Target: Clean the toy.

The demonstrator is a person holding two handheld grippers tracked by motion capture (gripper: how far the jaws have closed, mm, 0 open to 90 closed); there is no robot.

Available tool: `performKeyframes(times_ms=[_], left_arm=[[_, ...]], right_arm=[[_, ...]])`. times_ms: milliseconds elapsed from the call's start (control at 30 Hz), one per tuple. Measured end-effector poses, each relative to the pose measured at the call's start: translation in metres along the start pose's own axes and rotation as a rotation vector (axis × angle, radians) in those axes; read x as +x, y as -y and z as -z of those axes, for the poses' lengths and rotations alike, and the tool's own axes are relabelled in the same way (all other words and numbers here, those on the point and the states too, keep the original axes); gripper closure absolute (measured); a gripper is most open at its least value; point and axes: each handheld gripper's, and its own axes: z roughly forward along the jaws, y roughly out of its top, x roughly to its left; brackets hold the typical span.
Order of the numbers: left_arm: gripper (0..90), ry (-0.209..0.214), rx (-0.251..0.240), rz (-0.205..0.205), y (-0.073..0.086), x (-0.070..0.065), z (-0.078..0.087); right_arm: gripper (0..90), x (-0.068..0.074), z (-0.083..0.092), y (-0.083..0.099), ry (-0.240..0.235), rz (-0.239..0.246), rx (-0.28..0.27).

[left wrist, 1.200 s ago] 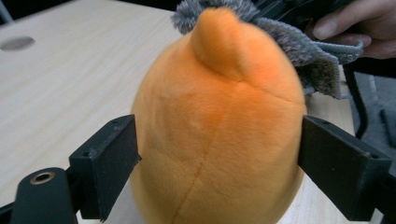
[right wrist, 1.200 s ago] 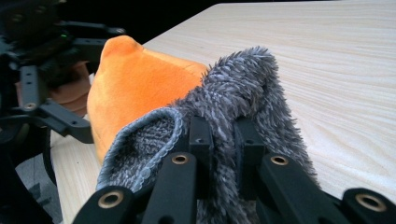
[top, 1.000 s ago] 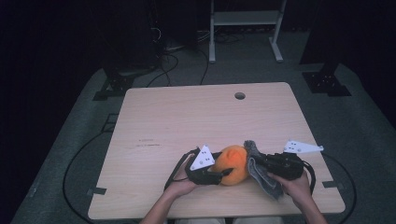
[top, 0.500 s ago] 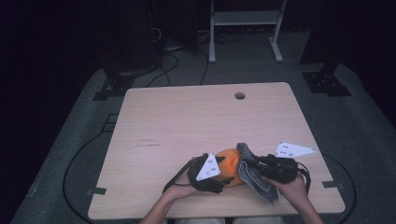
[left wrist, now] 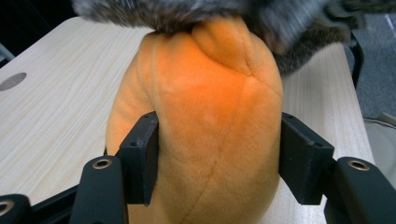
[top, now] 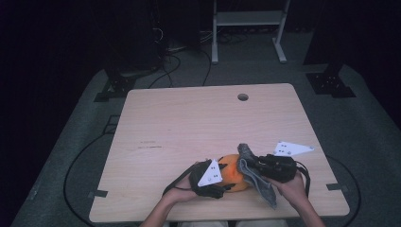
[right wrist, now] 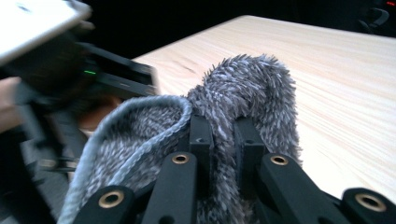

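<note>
While grey fuzzy sock [right wrist: 243, 88] sits only at top of orange plush toy [left wrist: 205, 121], covering barely begun. Left hand-held gripper [left wrist: 217, 158] jaws just closing, pads against plush sides, near front edge of bench [top: 189, 118]. Right hand-held gripper [right wrist: 222, 140] pinched tight on sock cuff. Left: stretch opening, pull over plush.

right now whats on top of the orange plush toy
A grey fuzzy sock lies over the top of the orange plush toy, hiding that end. The left gripper has its fingers pressed on the toy's sides.
</note>
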Motion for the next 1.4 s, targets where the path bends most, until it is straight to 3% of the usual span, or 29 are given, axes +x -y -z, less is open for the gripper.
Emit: performKeyframes(times_ms=[233,300,400,467,600,733,800,867,900,967,1033,1100,1200,1267,1333,1400], left_arm=[[36.5,0.022,-0.007,0.0,0.003,0.002,0.003],[35.9,0.026,-0.006,-0.011,0.003,0.002,0.003],[35.3,0.031,-0.006,-0.014,0.004,0.002,0.003],[34.9,0.03,-0.008,-0.013,0.005,0.003,0.005],[34.5,0.025,-0.016,0.018,0.007,0.008,0.007],[33.9,0.043,-0.014,0.025,0.008,0.008,0.006],[32.9,0.056,-0.014,0.019,0.009,0.008,0.006],[32.9,0.055,-0.013,0.015,0.008,0.007,0.006],[32.9,0.054,-0.013,0.01,0.008,0.007,0.006],[33.0,0.047,-0.012,0.008,0.008,0.007,0.007],[33.0,0.045,-0.015,0.013,0.009,0.009,0.007],[32.9,0.047,-0.019,0.021,0.009,0.009,0.007],[32.7,0.042,-0.017,0.015,0.009,0.009,0.006],[32.3,0.041,-0.019,0.011,0.009,0.008,0.005],[32.1,0.041,-0.021,0.007,0.008,0.007,0.004],[32.0,0.041,-0.021,0.004,0.008,0.007,0.004]], right_arm=[[80.5,-0.026,0.013,0.015,0.085,-0.076,0.033],[80.5,-0.025,0.017,0.012,0.075,-0.074,0.019],[80.5,-0.016,0.019,0.004,0.055,-0.031,-0.002],[80.5,-0.015,0.015,0.006,0.054,-0.029,0.016],[80.5,-0.029,0.01,0.021,0.045,-0.107,0.033],[80.5,-0.035,0.017,0.021,0.074,-0.124,0.04],[80.5,-0.032,0.021,0.018,0.037,-0.132,-0.002],[80.4,-0.028,0.019,0.012,-0.036,-0.126,-0.046],[80.4,-0.026,0.017,0.011,-0.049,-0.125,-0.043],[80.4,-0.024,0.01,0.013,-0.045,-0.102,-0.008],[80.5,-0.028,0.009,0.018,-0.034,-0.125,-0.002],[80.4,-0.033,0.011,0.021,0.013,-0.133,0.029],[80.4,-0.038,0.018,0.023,0.027,-0.151,0.03],[80.4,-0.036,0.02,0.02,0.016,-0.153,0.005],[80.4,-0.028,0.019,0.013,-0.053,-0.123,-0.046],[80.4,-0.021,0.014,0.01,-0.06,-0.085,-0.025]])
